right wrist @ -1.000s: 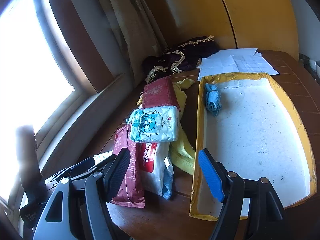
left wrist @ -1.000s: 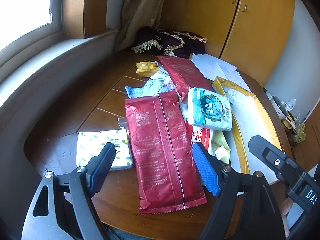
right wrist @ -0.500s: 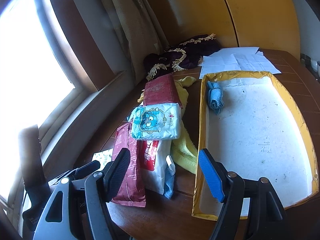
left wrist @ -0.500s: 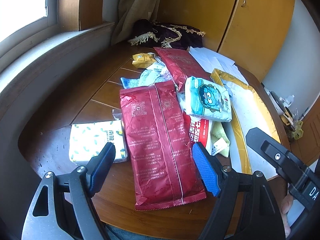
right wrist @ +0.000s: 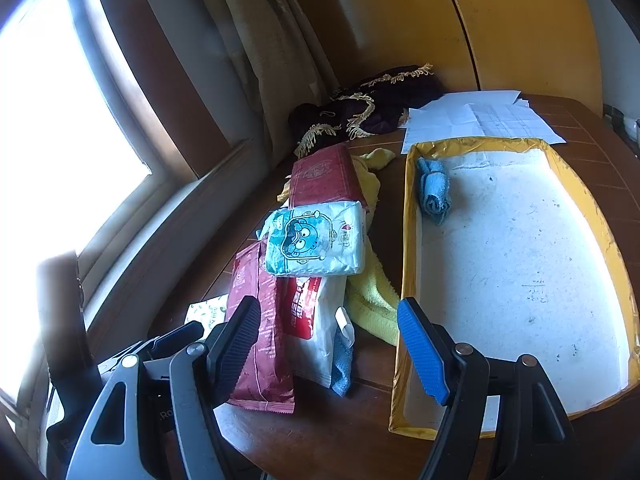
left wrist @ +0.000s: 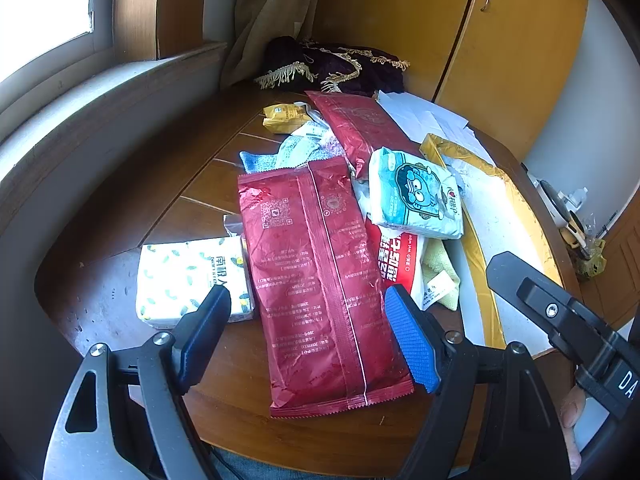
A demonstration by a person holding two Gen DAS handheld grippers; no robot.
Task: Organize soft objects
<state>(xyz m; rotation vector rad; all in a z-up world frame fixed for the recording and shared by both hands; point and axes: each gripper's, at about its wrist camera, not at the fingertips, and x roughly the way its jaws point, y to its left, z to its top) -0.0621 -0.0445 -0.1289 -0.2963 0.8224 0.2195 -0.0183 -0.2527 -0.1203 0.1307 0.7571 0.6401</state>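
Note:
A heap of soft packs lies on the wooden table. A long red pack [left wrist: 316,276] sits nearest, with a leaf-print tissue pack [left wrist: 188,276] to its left. A cartoon tissue pack [left wrist: 416,196] [right wrist: 316,240] rests on a white-and-red wipes pack [left wrist: 400,260] [right wrist: 316,320] and a yellow cloth [right wrist: 372,292]. A second red pack [left wrist: 360,124] [right wrist: 324,176] lies behind. A rolled blue cloth [right wrist: 434,190] sits in the yellow-rimmed tray [right wrist: 404,280] [left wrist: 480,276]. My left gripper [left wrist: 308,340] hovers open above the near red pack. My right gripper [right wrist: 328,348] stands open above the table's front, holding nothing.
A dark fringed cloth [left wrist: 336,64] and white papers [right wrist: 480,116] lie at the back by yellow cupboard doors [left wrist: 512,40]. A small yellow packet [left wrist: 284,116] and a grey-blue cloth [left wrist: 288,152] lie behind the heap. A window ledge [left wrist: 100,112] runs along the left.
Both grippers have drifted forward over the table, so the heap looks closer. Their jaws stay open and no object has moved.

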